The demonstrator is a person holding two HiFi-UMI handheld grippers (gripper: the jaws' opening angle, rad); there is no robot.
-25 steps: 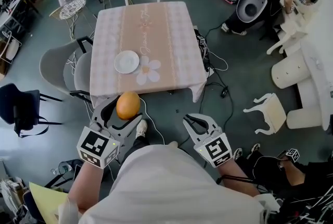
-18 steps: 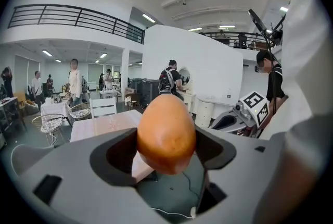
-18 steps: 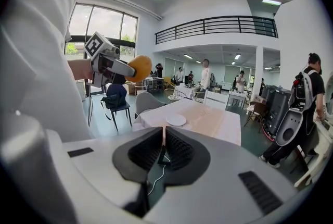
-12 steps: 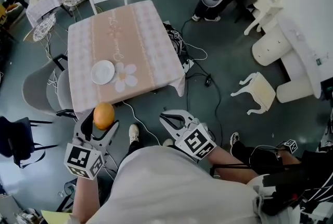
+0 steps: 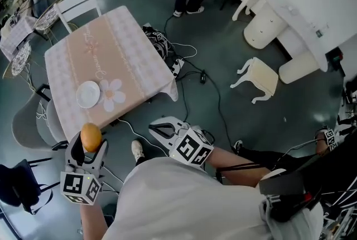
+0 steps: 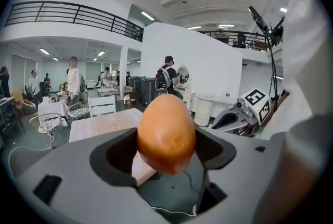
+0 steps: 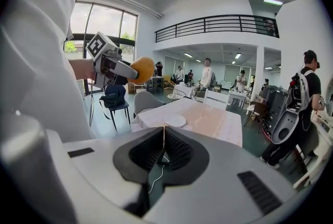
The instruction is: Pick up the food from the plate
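Grey floor [image 5: 223,66]; left tool [image 5: 87,149] tight around orange food [image 5: 91,136], right tool [image 5: 157,128] closed, empty.

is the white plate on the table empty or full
Empty. The round white plate lies bare, while the orange oval food sits in the left hand-held gripper.

A large open hall: balcony railing [image 7: 216,23], dining tables [image 5: 125,38], people [image 6: 74,81].

Orange oval food [image 5: 91,137] held in left claw [image 5: 88,144], off white plate [image 5: 88,94].
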